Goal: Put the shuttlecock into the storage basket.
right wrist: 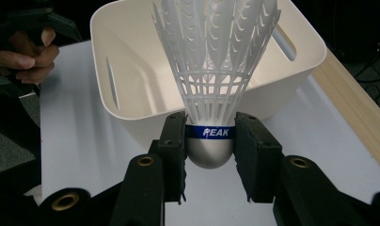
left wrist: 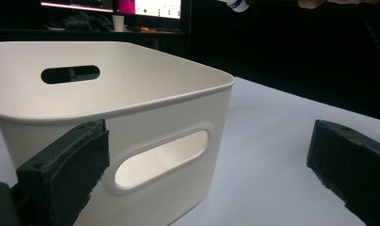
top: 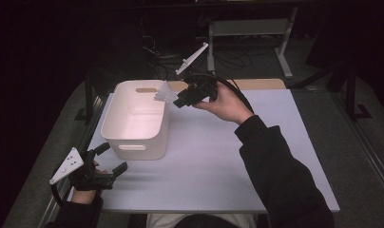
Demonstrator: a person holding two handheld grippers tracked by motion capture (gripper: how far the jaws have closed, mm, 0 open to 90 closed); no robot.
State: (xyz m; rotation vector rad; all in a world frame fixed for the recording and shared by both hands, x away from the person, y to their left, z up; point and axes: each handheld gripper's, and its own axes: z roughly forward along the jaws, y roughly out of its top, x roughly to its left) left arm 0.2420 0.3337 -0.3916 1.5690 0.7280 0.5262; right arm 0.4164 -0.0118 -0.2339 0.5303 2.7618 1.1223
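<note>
My right tongs [right wrist: 209, 141] clamp the shuttlecock [right wrist: 211, 70] by its cork base, held above the table [top: 218, 156] at the far right corner of the white bin [top: 133, 118]. If I let go early, it could land outside. My right hand [top: 225, 102] is raised, tongs aimed at the bin. My left tongs [top: 111, 159] rest apart, empty, near the bin's front.

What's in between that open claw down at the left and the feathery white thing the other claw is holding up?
The white bin stands between them. In the high view the left gripper sits at its near wall, while the shuttlecock, pinched by the right gripper, is above its far rim.
</note>
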